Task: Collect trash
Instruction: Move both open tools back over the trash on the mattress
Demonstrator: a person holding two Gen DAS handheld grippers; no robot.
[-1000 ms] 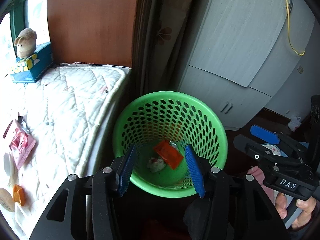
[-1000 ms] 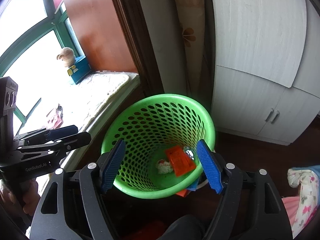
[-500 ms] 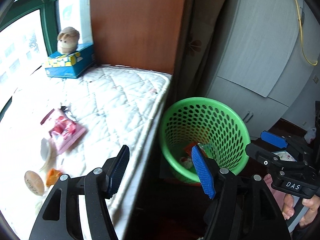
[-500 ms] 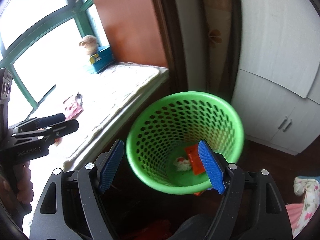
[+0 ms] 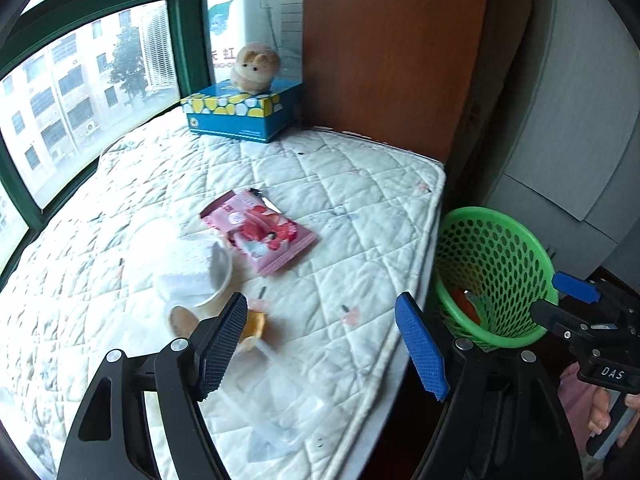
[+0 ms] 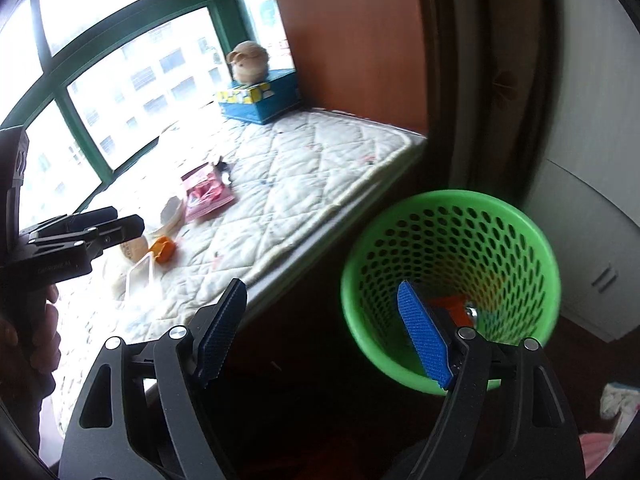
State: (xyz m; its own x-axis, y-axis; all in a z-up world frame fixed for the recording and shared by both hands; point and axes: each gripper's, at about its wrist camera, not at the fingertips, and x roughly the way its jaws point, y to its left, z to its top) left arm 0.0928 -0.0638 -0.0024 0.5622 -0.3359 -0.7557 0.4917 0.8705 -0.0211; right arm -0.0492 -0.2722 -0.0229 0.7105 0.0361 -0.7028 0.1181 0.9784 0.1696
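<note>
— Both grippers are hanging with jaws spread wide and nothing between them. The left gripper (image 5: 320,344) is hovering over the mattress (image 5: 340,184) near its front edge; the right gripper (image 6: 324,328) is hanging off that edge, beside the green basket (image 6: 448,200).

— Where is the trash sitting?

— Some is lying in the basket already: an orange wrapper (image 6: 448,304) and something shiny at the bottom. More is waiting on the mattress. Nearest the left jaws, a small orange piece (image 5: 256,324), a clear plastic tray (image 5: 280,416) at the front edge, and a white cup (image 5: 212,276) on its side. Further in, a pink wrapper (image 5: 260,236) is lying mid-mattress.

— So how far along?

— Partway, I'd judge; four or more pieces are still waiting.

— Anything one camera is missing?

— The right view is looking down into the basket; the left view is catching only a sliver of its inside, but is showing the pink wrapper and tray sharply. At the far corner, a tissue box (image 5: 240,110) with a plush toy (image 5: 256,66) on top looks like no trash.
</note>
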